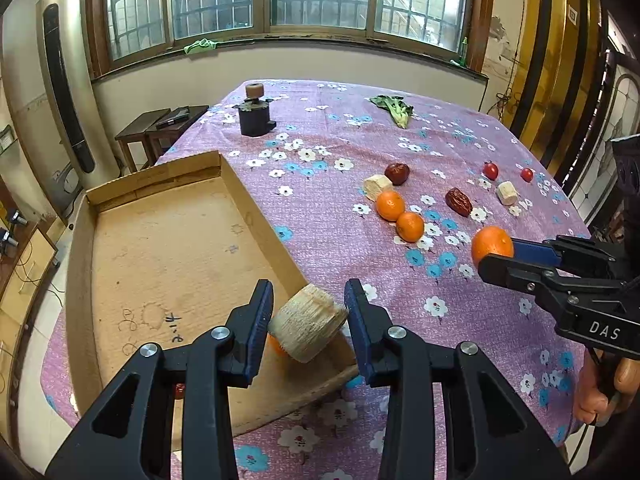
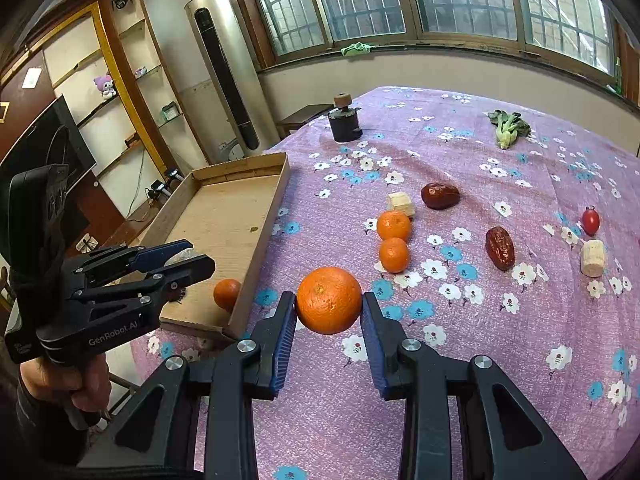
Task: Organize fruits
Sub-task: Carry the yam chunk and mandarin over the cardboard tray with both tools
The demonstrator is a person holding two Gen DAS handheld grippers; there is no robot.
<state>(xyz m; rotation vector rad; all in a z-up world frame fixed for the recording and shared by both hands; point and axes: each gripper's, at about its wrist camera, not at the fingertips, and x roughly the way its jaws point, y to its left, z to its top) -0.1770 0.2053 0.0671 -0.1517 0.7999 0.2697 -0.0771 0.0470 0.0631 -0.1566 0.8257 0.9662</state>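
Left tongs (image 1: 308, 312): clamped on a pale corn cob piece (image 1: 308, 326), held above the near right corner of the cardboard tray (image 1: 256, 208), which sits at the table's (image 1: 328, 128) left edge. Right tongs (image 2: 329, 312): clamped on a large orange (image 2: 329, 300), lifted over the table just right of the tray. One small orange (image 2: 226, 293) lies inside the tray.

You see a purple tablecloth (image 2: 500, 360) printed with white and blue flowers. The cardboard tray (image 1: 168, 240) is plain tan. The large orange (image 2: 329, 300) is bright orange, the corn cob piece (image 1: 308, 322) pale cream. Both grippers are black with blue pads (image 2: 285, 332).
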